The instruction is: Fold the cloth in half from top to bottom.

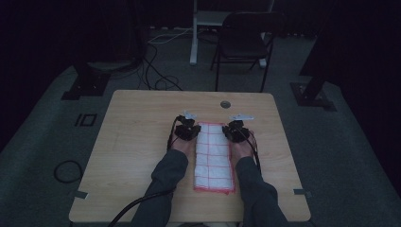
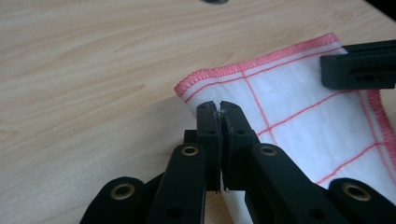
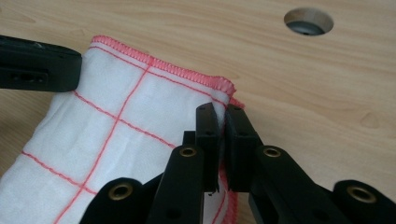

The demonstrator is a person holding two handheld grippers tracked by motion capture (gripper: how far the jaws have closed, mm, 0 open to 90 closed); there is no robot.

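Observation:
A white cloth with a red grid and red stitched hem (image 1: pixel 214 157) lies folded into a long strip on the wooden table (image 1: pixel 137 142), running from near the front edge toward the middle. My left gripper (image 1: pixel 191 128) pinches the cloth's far left corner (image 2: pixel 201 93), jaws shut on the fabric (image 2: pixel 219 109). My right gripper (image 1: pixel 231 127) is shut on the far right corner (image 3: pixel 219 93), with the fabric caught between its jaws (image 3: pixel 220 114). Each gripper view shows the other gripper's black jaw at the opposite corner.
A round cable hole (image 1: pixel 225 104) sits in the table beyond the cloth (image 3: pixel 308 21). Behind the table stand a black folding chair (image 1: pixel 243 40) and a white stand (image 1: pixel 201 23), with cables on the grey floor (image 1: pixel 156 71). Bare tabletop lies on the left.

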